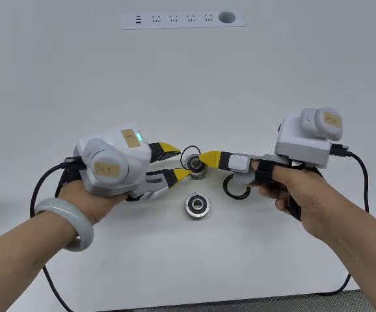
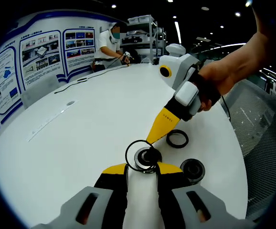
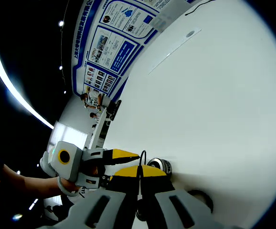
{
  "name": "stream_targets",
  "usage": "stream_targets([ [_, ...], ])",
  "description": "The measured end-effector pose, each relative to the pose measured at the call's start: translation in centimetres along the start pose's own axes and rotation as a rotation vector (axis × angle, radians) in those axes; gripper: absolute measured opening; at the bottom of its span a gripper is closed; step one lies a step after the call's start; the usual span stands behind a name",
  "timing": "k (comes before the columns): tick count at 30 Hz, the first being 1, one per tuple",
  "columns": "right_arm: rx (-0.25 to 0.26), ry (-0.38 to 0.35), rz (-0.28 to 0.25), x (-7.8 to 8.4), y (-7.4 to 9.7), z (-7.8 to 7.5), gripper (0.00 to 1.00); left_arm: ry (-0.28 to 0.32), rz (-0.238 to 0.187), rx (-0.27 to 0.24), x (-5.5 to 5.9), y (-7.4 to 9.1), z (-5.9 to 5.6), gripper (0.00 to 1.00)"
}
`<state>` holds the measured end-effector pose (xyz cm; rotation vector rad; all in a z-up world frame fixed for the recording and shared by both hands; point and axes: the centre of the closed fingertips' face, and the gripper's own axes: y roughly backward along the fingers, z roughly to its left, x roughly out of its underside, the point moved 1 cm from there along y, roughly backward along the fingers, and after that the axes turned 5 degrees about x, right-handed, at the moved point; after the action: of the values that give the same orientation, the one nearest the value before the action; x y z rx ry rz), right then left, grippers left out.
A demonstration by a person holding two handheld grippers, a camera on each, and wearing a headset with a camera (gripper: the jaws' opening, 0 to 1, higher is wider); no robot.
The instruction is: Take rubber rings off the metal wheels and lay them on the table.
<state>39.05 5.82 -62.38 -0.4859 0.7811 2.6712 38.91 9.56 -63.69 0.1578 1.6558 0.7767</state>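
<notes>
A metal wheel sits between the yellow tips of my left gripper, which is shut on its sides. A thin black rubber ring hangs half off that wheel. My right gripper comes in from the right and is shut on this ring; it also shows in the left gripper view. A second metal wheel lies on the white table. A loose rubber ring lies flat under the right gripper.
A white power strip is set into the table at the far edge. Black cables trail from both grippers toward the near edge. A person stands at the far end of the long table.
</notes>
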Motion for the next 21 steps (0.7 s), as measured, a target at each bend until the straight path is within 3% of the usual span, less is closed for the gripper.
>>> stream_targets([
  [14,0.001,-0.014,-0.018,0.0,1.3,-0.1,0.02,0.025,-0.015,-0.014,0.2,0.8,0.1,0.35],
  [21,0.003,-0.029,-0.045,-0.1,2.7,-0.1,0.02,0.037,-0.029,-0.011,0.2,1.1,0.0,0.42],
])
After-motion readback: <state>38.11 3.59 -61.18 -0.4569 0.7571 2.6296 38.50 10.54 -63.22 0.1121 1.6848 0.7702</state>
